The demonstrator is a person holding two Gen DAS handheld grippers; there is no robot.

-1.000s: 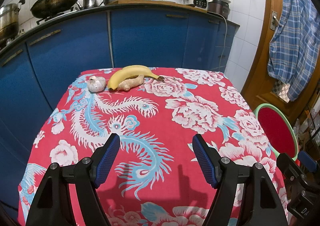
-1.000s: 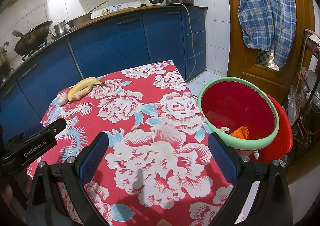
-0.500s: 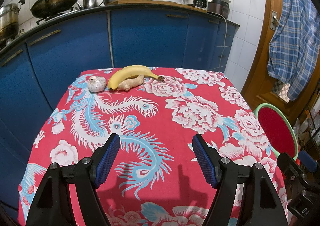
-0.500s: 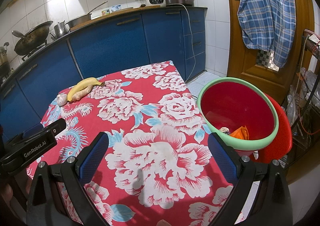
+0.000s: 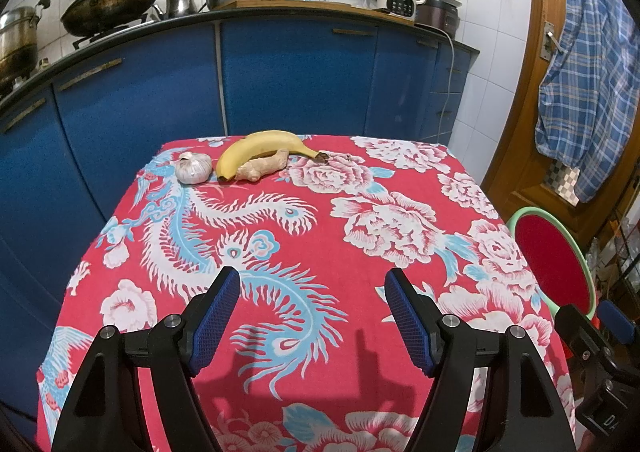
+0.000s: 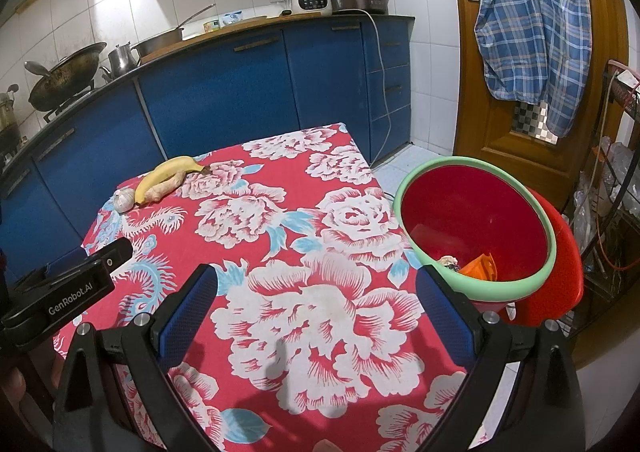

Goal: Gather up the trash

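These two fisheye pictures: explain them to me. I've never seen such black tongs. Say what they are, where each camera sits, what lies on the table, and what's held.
A person holds one pair of tongs in each hand; a camera on each looks forward along its fingers. One picture shows the left tongs, the other the right tongs. Both are open and hold nothing. On the red flowered tablecloth lie a banana, ginger touching it, and garlic beside them. A green-rimmed red bin stands past the table's right edge, with scraps inside.
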